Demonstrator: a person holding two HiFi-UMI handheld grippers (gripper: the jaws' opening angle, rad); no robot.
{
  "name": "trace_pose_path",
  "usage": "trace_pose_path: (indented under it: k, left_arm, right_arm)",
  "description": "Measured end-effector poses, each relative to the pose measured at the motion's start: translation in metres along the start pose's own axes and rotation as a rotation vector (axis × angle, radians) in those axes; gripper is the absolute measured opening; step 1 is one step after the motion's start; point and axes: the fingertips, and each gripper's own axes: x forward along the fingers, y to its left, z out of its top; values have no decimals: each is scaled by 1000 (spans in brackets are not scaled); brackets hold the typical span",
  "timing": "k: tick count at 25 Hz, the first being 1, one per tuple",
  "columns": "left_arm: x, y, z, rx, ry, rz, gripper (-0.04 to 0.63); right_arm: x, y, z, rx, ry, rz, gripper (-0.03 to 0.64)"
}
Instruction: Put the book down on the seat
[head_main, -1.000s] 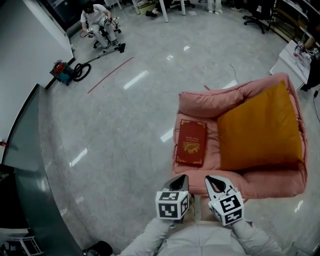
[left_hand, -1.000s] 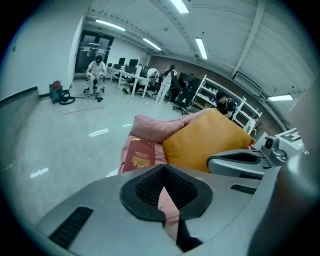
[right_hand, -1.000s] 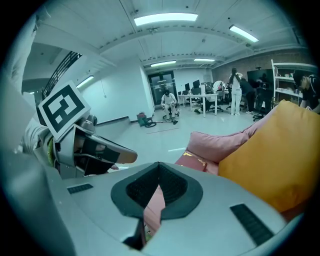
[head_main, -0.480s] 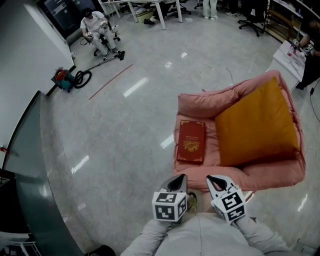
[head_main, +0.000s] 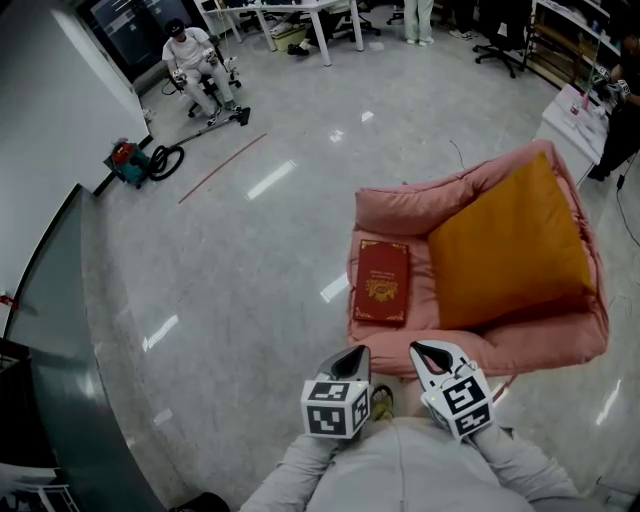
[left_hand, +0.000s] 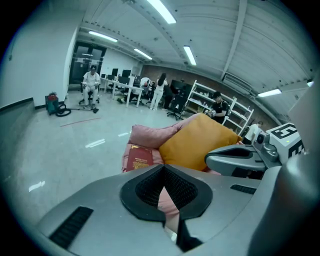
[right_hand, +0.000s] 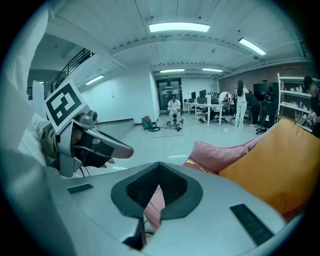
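Note:
A red book with gold ornament lies flat on the left part of the pink seat, beside a large orange cushion. Nothing touches it. My left gripper and right gripper hang side by side close to my body, short of the seat's front edge. Both are shut with nothing between the pads. In the left gripper view the book and cushion show beyond the shut left gripper. In the right gripper view, the pink seat lies past the shut right gripper.
A dark grey ledge runs along the left. A red-and-blue vacuum cleaner with its hose lies on the glossy floor at far left, with a seated person behind it. Desks and office chairs stand at the back, and a white table at right.
Both grippers have drawn slightly back toward my body, and the view has shifted a little. The book lies where it was on the seat.

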Motion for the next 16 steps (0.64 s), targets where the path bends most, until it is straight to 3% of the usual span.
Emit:
trace_pose_path:
  k: [16]
  left_arm:
    - [2, -2, 3, 11, -1, -9, 7]
  right_arm:
    - [-1, -4, 2, -9, -5, -16, 5]
